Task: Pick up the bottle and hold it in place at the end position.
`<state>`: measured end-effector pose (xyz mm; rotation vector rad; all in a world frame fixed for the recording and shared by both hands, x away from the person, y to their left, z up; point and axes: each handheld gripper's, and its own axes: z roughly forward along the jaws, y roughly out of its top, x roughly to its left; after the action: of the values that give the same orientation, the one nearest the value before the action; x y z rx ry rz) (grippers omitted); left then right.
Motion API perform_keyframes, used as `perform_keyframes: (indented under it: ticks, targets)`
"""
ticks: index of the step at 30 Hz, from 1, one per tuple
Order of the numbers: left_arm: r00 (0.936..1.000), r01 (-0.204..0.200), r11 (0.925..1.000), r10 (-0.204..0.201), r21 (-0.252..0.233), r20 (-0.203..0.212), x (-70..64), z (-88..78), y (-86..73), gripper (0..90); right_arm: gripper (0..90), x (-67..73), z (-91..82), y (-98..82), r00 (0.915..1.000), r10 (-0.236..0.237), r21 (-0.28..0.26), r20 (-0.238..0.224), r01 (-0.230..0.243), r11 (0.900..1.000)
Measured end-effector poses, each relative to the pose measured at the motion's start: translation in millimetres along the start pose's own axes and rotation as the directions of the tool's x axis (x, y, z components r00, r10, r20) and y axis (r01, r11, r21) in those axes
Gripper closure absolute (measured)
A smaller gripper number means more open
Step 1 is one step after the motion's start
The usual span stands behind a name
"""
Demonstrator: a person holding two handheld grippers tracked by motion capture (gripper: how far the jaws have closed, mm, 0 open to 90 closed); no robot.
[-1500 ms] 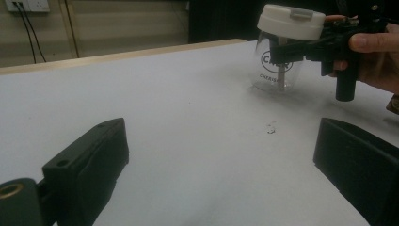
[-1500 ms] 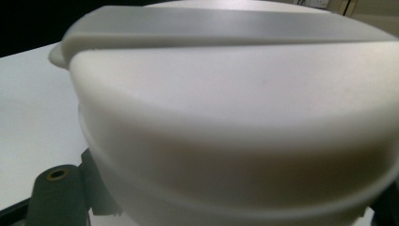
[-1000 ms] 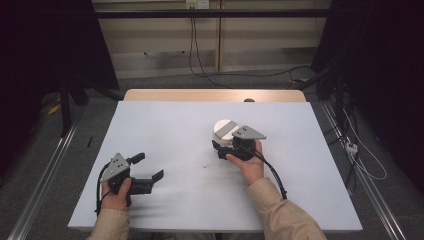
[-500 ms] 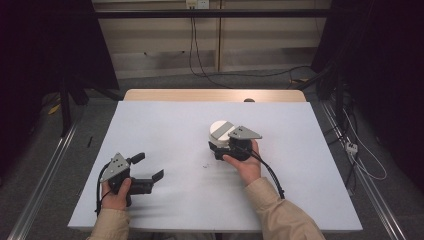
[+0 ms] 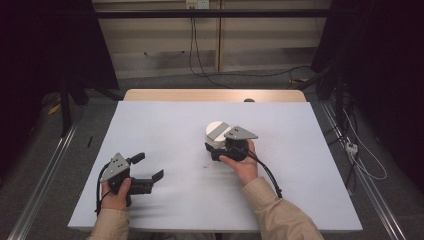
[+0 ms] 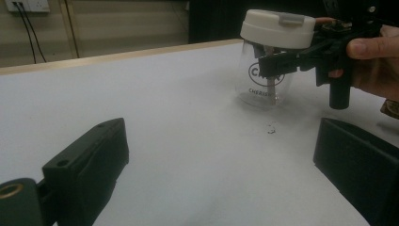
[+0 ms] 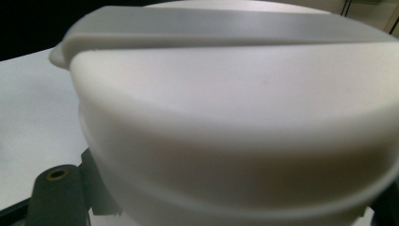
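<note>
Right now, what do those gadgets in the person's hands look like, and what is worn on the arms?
Each hand holds a black handheld tool with two blocky black jaws. The left gripper and right gripper each carry a grey three-cornered plate on top, dotted with small holes. A black cable trails from each toward the person. Both arms are in beige sleeves.

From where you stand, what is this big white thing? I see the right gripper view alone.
Observer: It's the white lid of a clear jar with dark lettering.
Operator: Is the jar on the table?
Observer: Its base looks slightly tilted just above the white table, with the right gripper clamped below the lid.
Operator: And the other hand?
Observer: The left gripper rests near the table's front edge, jaws open, holding nothing.
</note>
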<state>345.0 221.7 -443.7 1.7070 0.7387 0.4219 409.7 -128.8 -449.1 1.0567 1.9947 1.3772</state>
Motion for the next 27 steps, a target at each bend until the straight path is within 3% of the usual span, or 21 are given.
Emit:
perform_keyframes:
  ticks: [27]
  targets:
    - [1.0000, 0.003, 1.0000, -0.003, 0.001, 0.001, 0.1, 0.1, -0.1, 3.6, 18.3, 10.2, 11.8, -0.8, 0.9994, -0.011, 0.010, -0.033, 0.011, 1.000]
